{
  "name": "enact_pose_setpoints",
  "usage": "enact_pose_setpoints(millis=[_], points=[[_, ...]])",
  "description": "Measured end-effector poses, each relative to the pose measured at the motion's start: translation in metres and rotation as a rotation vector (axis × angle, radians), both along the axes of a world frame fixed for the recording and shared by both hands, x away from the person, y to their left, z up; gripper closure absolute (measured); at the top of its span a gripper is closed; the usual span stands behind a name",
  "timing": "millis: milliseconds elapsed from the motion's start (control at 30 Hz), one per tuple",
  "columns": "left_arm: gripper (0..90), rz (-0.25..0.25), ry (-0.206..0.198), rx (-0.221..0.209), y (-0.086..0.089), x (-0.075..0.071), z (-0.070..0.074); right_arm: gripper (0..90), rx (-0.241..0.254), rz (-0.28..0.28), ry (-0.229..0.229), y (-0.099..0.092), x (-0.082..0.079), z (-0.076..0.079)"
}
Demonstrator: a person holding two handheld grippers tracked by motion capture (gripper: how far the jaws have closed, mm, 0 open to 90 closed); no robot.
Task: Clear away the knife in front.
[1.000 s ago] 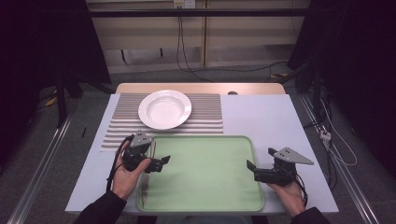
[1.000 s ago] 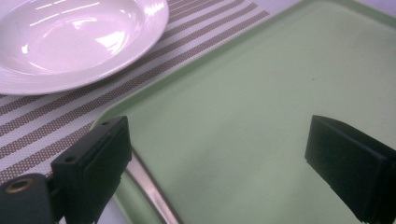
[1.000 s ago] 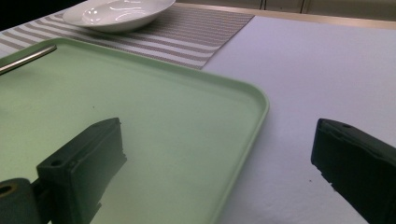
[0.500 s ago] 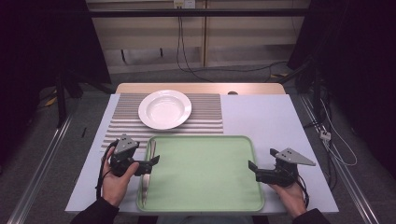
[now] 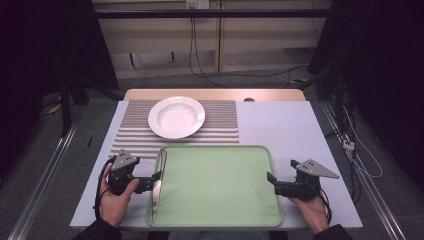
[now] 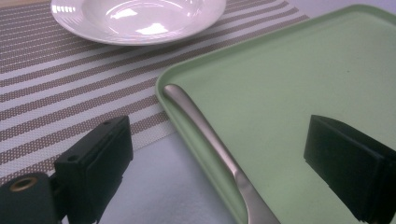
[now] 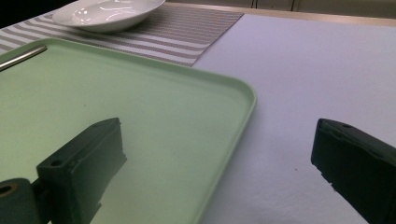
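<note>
A green tray (image 5: 220, 180) lies at the table's near middle. Along its left rim rests a metal utensil (image 5: 159, 184), whose handle (image 6: 205, 128) runs up the tray's edge in the left gripper view. My left gripper (image 5: 156, 176) is open at the tray's left rim (image 6: 163, 93), one jaw over the table and one over the tray, straddling the utensil. My right gripper (image 5: 271, 179) is open at the tray's right rim (image 7: 243, 112), one jaw over the tray and one over the table. A white plate (image 5: 176, 116) sits on a striped mat (image 5: 220, 122) behind the tray.
The white tabletop (image 5: 285, 125) extends to the right of the mat and tray. A wooden strip (image 5: 215, 94) runs along the table's far edge. Cables (image 5: 350, 145) hang off the right side near the floor.
My left gripper has drawn back leftward from over the tray to its left rim. The right gripper has barely shifted.
</note>
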State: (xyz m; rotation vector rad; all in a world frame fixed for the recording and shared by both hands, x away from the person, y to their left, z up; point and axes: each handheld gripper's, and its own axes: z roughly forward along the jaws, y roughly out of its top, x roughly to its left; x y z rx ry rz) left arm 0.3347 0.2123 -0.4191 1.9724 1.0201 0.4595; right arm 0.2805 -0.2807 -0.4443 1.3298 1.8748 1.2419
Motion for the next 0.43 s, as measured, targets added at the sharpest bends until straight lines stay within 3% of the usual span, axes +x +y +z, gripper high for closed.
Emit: enact_pose_setpoints(millis=[167,233,433], points=[[7.5,0.013,0.006,-0.012,0.0025,-0.0014,-0.0071,2.3,0.001,-0.005,0.0,-0.0001,-0.0003,0.0001],[7.7,0.005,0.033,-0.024,0.004,-0.0028,-0.0087,2.2,0.002,-0.005,-0.001,-0.0002,-0.0009,0.0005],[7.6,0.015,0.019,-0.014,0.0037,-0.0026,-0.0087,2.3,0.0,-0.004,0.001,-0.0001,-0.0006,0.0002]])
